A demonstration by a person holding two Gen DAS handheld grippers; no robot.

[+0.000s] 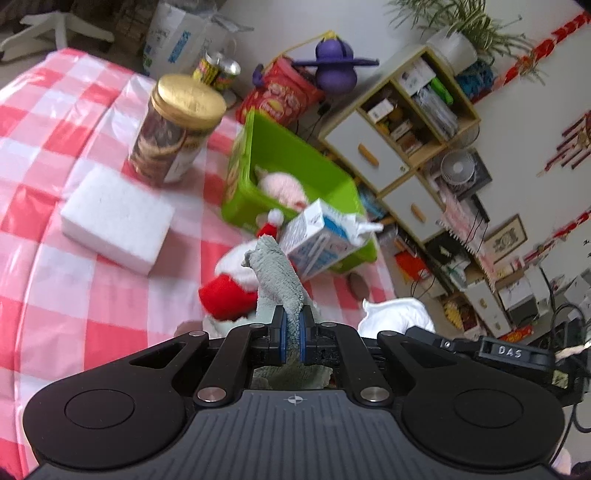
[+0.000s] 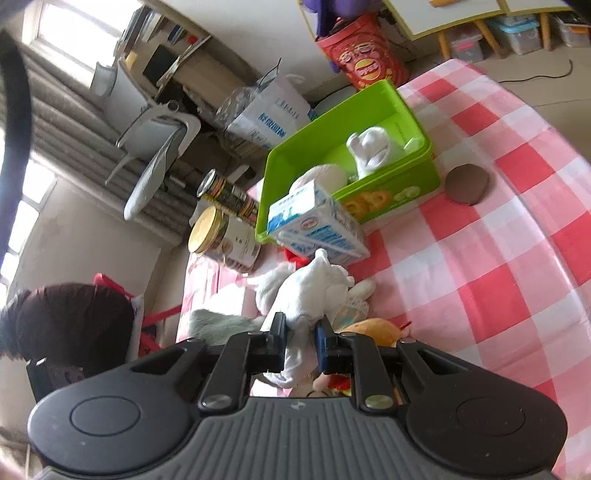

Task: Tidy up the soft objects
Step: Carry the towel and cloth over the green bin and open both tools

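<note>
Left gripper (image 1: 291,325) clamped on grey fleecy cloth (image 1: 277,273), its lower part hidden behind the jaws, right gripper (image 2: 301,328) clamped on white plush toy (image 2: 314,284), green bin (image 2: 369,110) beyond both on checked tabletop (image 2: 480,258), milk carton (image 2: 317,229) partly covering the bin's front, bin contents blurred.

Pale walls with red decorations (image 1: 561,37). Shelf unit (image 1: 413,122) with white doors stands against the wall, potted plant (image 1: 465,26) on top. Bright window (image 2: 70,26), grey chair (image 2: 155,147) nearby. Light floor (image 2: 546,85).
</note>
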